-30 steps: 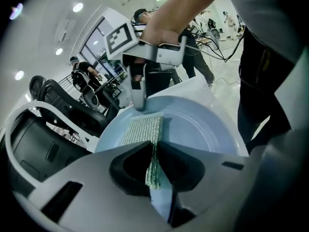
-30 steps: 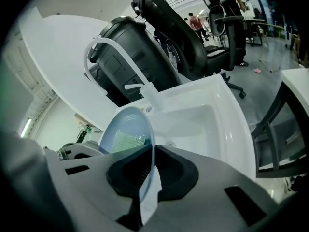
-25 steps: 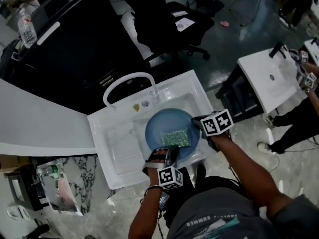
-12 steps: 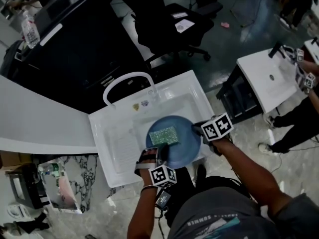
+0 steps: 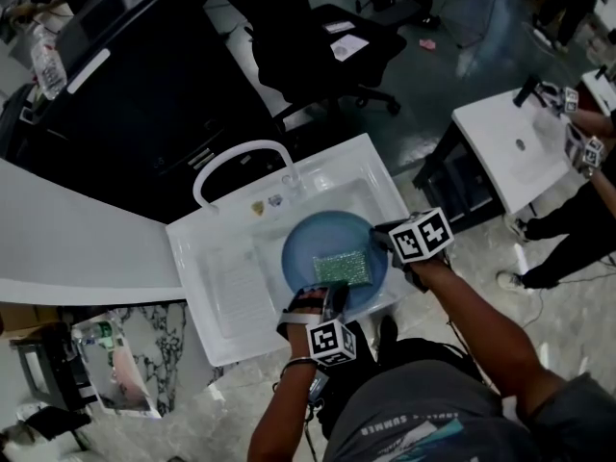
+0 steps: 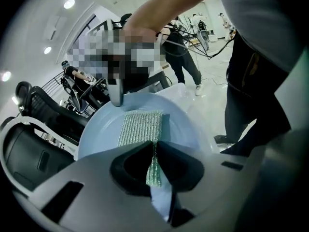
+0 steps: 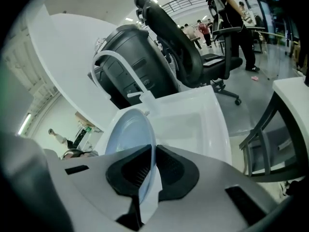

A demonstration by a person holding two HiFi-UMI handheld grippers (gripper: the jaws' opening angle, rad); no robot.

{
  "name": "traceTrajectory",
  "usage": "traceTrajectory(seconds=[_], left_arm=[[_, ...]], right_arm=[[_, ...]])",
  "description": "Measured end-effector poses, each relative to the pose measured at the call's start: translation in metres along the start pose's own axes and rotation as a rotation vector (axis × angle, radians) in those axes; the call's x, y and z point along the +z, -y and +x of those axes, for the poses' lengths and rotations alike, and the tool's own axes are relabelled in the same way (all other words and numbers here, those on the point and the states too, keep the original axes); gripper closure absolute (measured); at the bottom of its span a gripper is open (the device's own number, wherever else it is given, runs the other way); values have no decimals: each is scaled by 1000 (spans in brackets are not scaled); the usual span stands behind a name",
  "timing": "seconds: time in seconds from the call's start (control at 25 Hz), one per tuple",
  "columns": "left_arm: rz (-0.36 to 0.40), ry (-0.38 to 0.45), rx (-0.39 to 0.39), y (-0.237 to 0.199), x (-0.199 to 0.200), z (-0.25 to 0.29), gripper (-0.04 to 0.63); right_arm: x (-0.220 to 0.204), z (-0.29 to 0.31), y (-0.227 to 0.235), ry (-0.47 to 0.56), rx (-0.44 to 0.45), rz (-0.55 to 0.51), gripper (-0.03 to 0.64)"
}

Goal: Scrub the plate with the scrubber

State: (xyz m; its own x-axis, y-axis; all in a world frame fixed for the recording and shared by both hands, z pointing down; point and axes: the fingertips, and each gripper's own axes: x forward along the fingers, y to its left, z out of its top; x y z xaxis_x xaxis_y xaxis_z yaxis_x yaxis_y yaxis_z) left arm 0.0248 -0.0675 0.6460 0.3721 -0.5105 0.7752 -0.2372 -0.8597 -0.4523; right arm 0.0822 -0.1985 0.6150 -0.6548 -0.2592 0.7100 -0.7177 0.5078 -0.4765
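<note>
Here, a round, smooth, pale blue plate (image 5: 310, 242) lies in the basin of a white moulded sink (image 5: 217, 248). A flat green scrubber (image 5: 343, 268), rectangular with a coarse woven mesh, lies on the plate's middle.

The left hand-held gripper (image 6: 155, 149) comes in from the near side. Its dark padded jaws are pressed together on the scrubber's near edge, which bunches into a thin fold between them. The right hand-held gripper (image 7: 153, 151) holds the plate's right rim. The thin rim stands edge-on between its ribbed pads, and the jaws are opening slightly.

The sink is a glossy one-piece unit with a ridged draining area left of the basin. A tall arched white tap (image 5: 241, 155) rises at the back. Two small things (image 5: 268, 203) sit by the tap's foot, too small to make out.

Beyond the sink stand a black office chair (image 5: 322, 41) and dark furniture on a shiny grey floor (image 5: 452, 56). A curved white bench (image 5: 67, 229) sweeps in from the left. At the right edge is a second white sink unit (image 5: 510, 147), where another person, mostly cut off, also holds grippers.

The head view cuts off the wearer's body at the bottom edge. The lower left corner is dark and cluttered, beside a marbled patch (image 5: 164, 335), and hard to read. In the left gripper view the wearer's right arm crosses the top, and the gripper's own grey body hides the near part of the plate.
</note>
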Motion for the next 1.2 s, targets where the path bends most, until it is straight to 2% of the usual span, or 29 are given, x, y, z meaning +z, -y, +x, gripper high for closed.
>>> traceTrajectory(seconds=[0.08,0.2,0.4,0.56,0.68,0.88,1.08,1.2], left_arm=[[2,-5,-18,12,-3,-3,555],[-2,-28,4,11,-18,-11,555],[-44,-87,111,-30,-55,-22,555],[-49,-88,136,-58,-56,-23,555],[-22,-61,115,-58,-39,-12,555],[-13,-6,39,-33,-12,3,557],[17,12,-27,-1,1,4,558],[25,9,-24,6,0,-3,559]], right_arm=[[6,-5,8,17,-14,11,569],[9,-9,10,18,-17,9,568],[-6,0,-12,-28,32,-22,569],[-16,13,-36,-47,82,-14,568],[-15,17,-43,-48,79,-36,568],[-3,6,-24,-22,36,-35,561],[9,-11,4,23,2,13,561],[16,-19,16,47,-8,40,561]])
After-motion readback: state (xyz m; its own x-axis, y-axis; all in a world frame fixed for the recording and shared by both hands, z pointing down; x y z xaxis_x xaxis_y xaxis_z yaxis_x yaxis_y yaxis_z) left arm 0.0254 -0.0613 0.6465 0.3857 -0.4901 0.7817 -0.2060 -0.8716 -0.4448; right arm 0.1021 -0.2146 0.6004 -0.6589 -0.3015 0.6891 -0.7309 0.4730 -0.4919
